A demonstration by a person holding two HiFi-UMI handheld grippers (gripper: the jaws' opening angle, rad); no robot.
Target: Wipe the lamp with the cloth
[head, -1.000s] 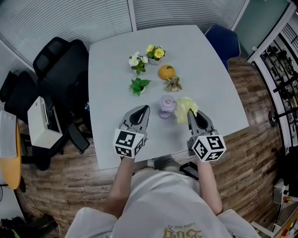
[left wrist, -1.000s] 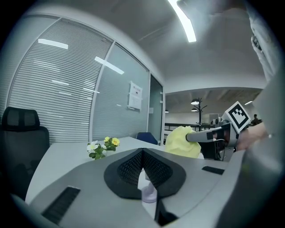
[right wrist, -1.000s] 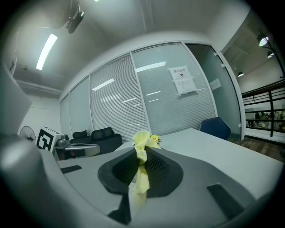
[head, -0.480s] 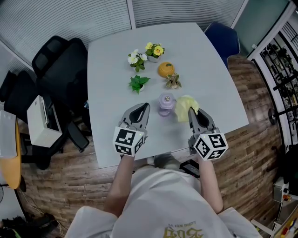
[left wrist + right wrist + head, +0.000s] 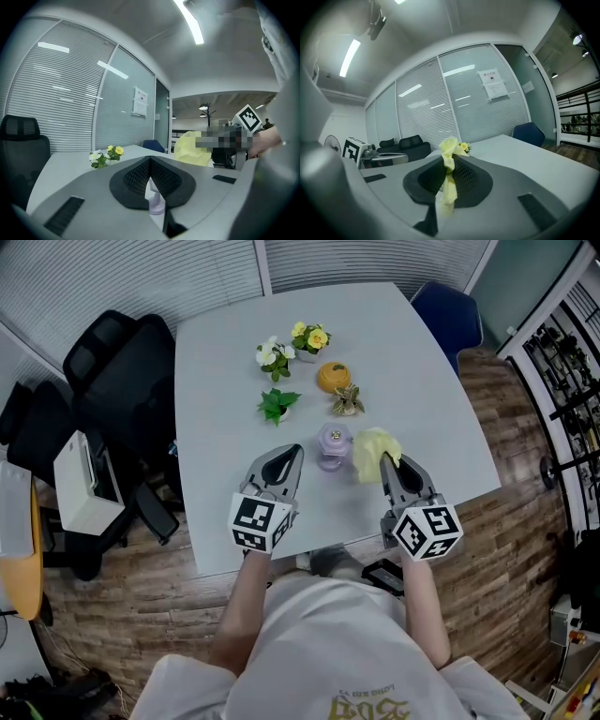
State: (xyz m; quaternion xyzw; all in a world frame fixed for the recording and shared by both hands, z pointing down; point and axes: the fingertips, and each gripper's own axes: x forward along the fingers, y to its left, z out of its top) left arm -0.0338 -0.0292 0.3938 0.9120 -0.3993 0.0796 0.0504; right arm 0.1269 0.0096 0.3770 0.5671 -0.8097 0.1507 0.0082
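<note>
The lilac lamp (image 5: pixel 334 444) stands near the table (image 5: pixel 216 381)'s front edge. At its three o'clock my right gripper (image 5: pixel 383 463) pinches the yellow cloth (image 5: pixel 372 444), bunched ready for wiping. At its eight o'clock my left gripper (image 5: pixel 293 456) waits, jaws fully together and empty, likely to steady it.

we count two grippers, left gripper (image 5: pixel 291 454) and right gripper (image 5: pixel 385 465), one lamp (image 5: pixel 335 446), one cloth (image 5: pixel 373 443), four small plants (image 5: pixel 277 405), one orange object (image 5: pixel 333 377), two chairs (image 5: pixel 122 371), one table (image 5: pixel 225 502)
</note>
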